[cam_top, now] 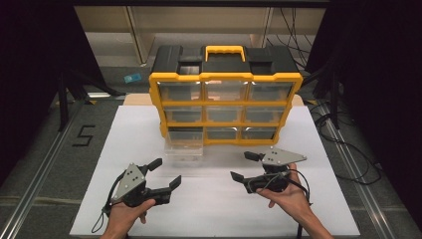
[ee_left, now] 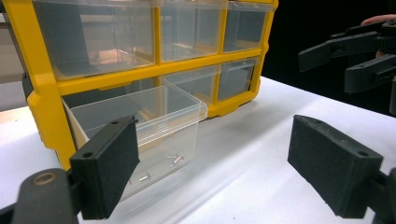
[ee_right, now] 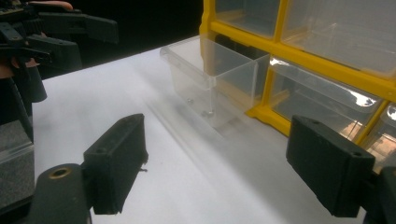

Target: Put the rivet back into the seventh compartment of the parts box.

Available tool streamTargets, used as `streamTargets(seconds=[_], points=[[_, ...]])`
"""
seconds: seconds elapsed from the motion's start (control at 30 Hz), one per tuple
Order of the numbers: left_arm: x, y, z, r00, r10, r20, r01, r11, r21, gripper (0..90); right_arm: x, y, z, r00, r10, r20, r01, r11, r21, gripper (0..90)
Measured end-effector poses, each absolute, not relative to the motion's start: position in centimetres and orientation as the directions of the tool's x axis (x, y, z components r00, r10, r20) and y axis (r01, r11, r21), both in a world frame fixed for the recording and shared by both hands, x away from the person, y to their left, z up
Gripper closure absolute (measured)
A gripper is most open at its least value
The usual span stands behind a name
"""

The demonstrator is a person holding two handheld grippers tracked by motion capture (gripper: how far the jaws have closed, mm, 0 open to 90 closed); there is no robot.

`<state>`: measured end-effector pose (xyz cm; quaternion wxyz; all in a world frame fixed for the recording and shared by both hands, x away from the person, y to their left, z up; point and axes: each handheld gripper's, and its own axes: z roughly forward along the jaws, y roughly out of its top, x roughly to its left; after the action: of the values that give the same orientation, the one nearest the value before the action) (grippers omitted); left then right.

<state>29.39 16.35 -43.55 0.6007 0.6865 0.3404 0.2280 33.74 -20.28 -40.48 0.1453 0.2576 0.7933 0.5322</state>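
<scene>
The clear drawer (cam_top: 184, 148) stood pulled most of the way out of the bottom-left bay of the yellow parts organizer (cam_top: 225, 102), its front resting on the white desk (cam_top: 214, 209) and its back end at the mouth of the bay. Its long axis ran from the cabinet toward the person, so pushing it home would mean a shove away from the person, straight into the frame.

In the left gripper view a few small metal screws (ee_left: 173, 159) lay on the drawer floor (count uncertain, perhaps three or four).

The left gripper (cam_top: 166, 173) hovered over the desk just on the near side of the drawer and slightly to its left, jaws spread wide, nothing between them. The right gripper (cam_top: 245, 166) hung farther off to the drawer's right, in front of the bottom-middle bay, jaws likewise spread and empty.

Judgement: the left gripper was the nearer one and sat almost in line with the drawer's axis, so it was better placed to act on the drawer front. The right would have to cross sideways first.

In the right gripper view a tiny dark speck (ee_right: 144, 170) lay on the desk by its jaw (possibly a stray screw; too small to tell).
</scene>
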Motion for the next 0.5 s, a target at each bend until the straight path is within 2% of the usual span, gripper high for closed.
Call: streamTargets(seconds=[0.5], points=[[29.4, 16.3, -43.6, 0.665, 0.741, -0.092, 0.191, -0.05, 0.98, 16.0, 32.3, -21.5, -41.0, -0.819, 0.571, 0.065, 0.257, 0.263, 0.93, 19.0]])
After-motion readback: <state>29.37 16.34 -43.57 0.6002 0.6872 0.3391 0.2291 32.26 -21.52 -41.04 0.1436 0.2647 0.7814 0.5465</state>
